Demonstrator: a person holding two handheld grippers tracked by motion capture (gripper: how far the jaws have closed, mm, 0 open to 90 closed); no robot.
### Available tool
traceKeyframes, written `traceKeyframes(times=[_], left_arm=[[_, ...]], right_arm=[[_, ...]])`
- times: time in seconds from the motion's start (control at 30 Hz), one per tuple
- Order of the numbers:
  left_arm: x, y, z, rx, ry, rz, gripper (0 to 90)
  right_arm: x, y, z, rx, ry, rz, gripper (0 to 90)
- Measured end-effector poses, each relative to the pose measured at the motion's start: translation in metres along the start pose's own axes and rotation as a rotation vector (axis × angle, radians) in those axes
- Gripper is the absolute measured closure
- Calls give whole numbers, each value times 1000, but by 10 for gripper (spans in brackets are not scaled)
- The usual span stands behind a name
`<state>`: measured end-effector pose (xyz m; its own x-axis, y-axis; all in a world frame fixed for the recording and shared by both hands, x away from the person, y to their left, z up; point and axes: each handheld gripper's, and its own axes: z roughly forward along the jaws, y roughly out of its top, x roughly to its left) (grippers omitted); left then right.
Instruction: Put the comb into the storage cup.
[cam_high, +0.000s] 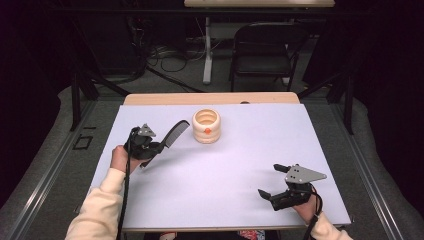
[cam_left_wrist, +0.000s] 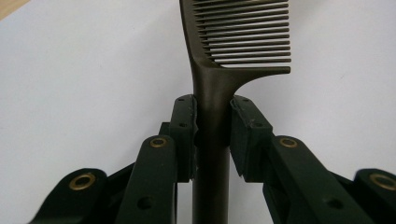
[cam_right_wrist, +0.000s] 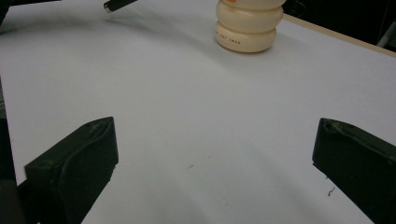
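Comb going in the holder next

My left fingers pinch the dark plastic comb by its handle; right fingers spread idle. I'd tip it teeth-up over the cream ribbed holder.

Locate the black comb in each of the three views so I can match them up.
High view: comb left of centre, held up by the left gripper, its teeth end toward the cream ribbed holder.
Left gripper view: centre, handle clamped, teeth at top.
Right gripper view: its handle end at the top edge.
Shared landmark: the white table sheet.
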<state>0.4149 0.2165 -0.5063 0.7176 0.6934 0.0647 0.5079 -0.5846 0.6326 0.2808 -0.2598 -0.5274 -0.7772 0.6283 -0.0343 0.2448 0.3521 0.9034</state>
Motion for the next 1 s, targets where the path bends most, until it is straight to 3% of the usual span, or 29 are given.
traceKeyframes(times=[0.33, 1.0], left_arm=[[-2, 0, 2, -29, -4, -6, 725], [-3, 1, -2, -148, 48, -53, 725]], right_arm=[[0, 0, 0, 1, 0, 0, 0], [0, 0, 1, 1, 0, -2, 0]])
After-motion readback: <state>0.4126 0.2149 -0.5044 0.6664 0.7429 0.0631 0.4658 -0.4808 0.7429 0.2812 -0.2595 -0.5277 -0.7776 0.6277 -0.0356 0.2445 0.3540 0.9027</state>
